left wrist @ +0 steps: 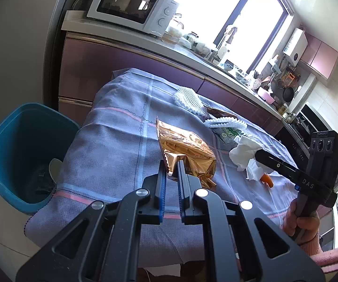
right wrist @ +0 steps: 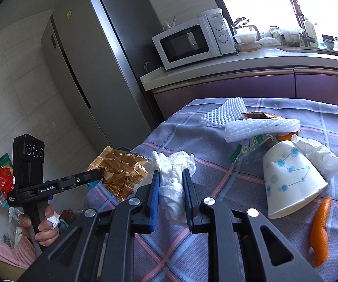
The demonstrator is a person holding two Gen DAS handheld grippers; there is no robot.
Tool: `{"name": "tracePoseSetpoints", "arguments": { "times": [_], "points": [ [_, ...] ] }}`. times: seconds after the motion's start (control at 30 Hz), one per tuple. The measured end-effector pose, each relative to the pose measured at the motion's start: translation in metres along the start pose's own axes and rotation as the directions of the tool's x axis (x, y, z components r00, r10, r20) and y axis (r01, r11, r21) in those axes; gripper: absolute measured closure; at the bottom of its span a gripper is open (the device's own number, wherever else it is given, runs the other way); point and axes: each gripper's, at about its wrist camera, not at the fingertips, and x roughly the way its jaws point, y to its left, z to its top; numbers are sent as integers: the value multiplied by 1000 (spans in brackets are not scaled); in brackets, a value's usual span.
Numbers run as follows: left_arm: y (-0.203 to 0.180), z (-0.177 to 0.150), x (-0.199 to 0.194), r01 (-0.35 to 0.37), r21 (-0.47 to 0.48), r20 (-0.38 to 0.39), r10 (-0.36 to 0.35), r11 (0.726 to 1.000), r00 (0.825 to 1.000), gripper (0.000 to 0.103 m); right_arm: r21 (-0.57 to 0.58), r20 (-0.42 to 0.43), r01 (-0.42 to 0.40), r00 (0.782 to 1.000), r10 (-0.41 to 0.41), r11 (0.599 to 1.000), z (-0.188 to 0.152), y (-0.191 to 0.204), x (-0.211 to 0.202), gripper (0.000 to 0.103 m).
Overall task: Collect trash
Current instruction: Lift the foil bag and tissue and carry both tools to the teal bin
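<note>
My left gripper (left wrist: pixel 171 164) is shut on one end of a crumpled gold foil wrapper (left wrist: pixel 185 149), held above the cloth-covered table (left wrist: pixel 112 141). From the right wrist view the same wrapper (right wrist: pixel 119 172) hangs off the left gripper (right wrist: pixel 98 175) near the table's left edge. My right gripper (right wrist: pixel 170 176) is shut on a crumpled white tissue (right wrist: pixel 172 181), which bulges between and beyond the blue pads. That tissue (left wrist: pixel 244 152) also shows in the left wrist view at the tip of the right gripper (left wrist: pixel 259 154). A blue bin (left wrist: pixel 25 155) stands on the floor left of the table.
On the table lie a tipped paper cup (right wrist: pixel 291 178), orange peel (right wrist: pixel 320 232), white foam netting (right wrist: pixel 251 122), a green packet (right wrist: pixel 251 148) and more tissue (right wrist: pixel 319 152). A counter with a microwave (right wrist: pixel 192 42) runs behind; a fridge (right wrist: pixel 93 58) stands left.
</note>
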Motion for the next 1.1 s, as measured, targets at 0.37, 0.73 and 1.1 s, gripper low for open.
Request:
{"name": "tracePoseSetpoints", "arguments": {
  "times": [0.37, 0.73, 1.1],
  "points": [
    [24, 3, -28, -53, -47, 46, 55, 997, 997, 93, -41, -40, -70, 997, 69, 997, 10, 26, 27, 85],
    [59, 5, -59, -130, -113, 96, 141, 985, 985, 93, -91, -89, -150, 986, 142, 985, 19, 57, 58, 85],
    [93, 3, -80, -200, -178, 119, 223, 964, 968, 93, -124, -145, -232, 966, 214, 965, 27, 87, 93, 85]
  ]
}}
